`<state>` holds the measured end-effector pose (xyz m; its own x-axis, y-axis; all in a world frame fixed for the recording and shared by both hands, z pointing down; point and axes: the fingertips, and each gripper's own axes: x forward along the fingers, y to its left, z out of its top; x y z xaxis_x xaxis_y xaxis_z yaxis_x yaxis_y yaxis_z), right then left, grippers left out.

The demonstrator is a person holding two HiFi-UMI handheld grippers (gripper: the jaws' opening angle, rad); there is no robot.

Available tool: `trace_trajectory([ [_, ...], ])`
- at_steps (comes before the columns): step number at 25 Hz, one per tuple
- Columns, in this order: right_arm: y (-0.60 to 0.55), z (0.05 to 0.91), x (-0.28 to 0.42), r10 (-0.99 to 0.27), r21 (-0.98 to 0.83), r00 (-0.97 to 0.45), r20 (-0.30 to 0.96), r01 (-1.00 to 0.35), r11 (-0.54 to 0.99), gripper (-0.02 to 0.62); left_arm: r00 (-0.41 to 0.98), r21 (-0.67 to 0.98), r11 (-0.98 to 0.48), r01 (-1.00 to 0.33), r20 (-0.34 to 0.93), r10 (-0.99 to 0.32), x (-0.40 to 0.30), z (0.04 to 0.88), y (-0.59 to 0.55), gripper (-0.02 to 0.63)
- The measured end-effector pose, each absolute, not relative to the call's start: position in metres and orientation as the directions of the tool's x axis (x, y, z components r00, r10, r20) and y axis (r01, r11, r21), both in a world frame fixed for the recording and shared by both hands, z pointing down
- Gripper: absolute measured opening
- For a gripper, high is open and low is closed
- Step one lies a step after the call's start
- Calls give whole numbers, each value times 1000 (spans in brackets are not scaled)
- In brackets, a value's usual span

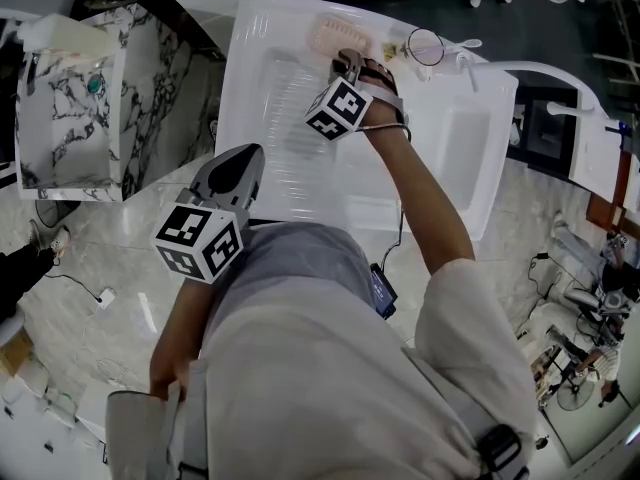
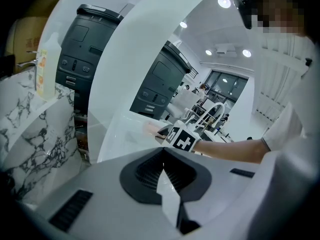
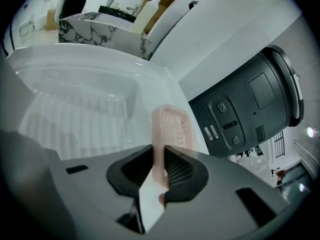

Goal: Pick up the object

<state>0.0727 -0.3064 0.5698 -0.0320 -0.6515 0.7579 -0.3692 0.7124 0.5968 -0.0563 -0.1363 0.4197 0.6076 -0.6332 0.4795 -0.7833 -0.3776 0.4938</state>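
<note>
A pale pink slotted tray (image 1: 338, 34) lies at the far rim of the white sink unit (image 1: 262, 88). In the right gripper view the pink tray (image 3: 176, 125) has its near wall standing between the pads. My right gripper (image 1: 348, 61) reaches over the drainboard and is shut on that wall, my right gripper (image 3: 159, 156) pinching it from both sides. My left gripper (image 1: 243, 164) hangs back at the unit's near edge, close to the person's body. In its own view my left gripper (image 2: 163, 168) is shut with nothing between the pads.
A ribbed drainboard and a basin (image 1: 455, 158) fill the white unit. A clear round glass (image 1: 425, 46) and a white faucet (image 1: 560, 68) stand at the far right. A marble-patterned counter (image 1: 70, 118) is to the left. A dark appliance (image 3: 250, 104) rises behind the tray.
</note>
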Motion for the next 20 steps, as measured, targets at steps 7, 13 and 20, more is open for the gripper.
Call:
trace_trajectory([
  [7, -298, 571, 72, -637, 579, -39, 770, -377, 723, 75, 611, 501, -375, -780, 479, -630, -54, 419, -134, 6],
  [13, -294, 566, 70, -629, 566, -45, 776, -390, 726, 75, 617, 506, -378, -775, 477, -626, -53, 419, -132, 6],
  [20, -287, 563, 71, -631, 569, -42, 775, -390, 724, 75, 620, 504, -385, -773, 470, -629, -52, 418, -129, 6],
])
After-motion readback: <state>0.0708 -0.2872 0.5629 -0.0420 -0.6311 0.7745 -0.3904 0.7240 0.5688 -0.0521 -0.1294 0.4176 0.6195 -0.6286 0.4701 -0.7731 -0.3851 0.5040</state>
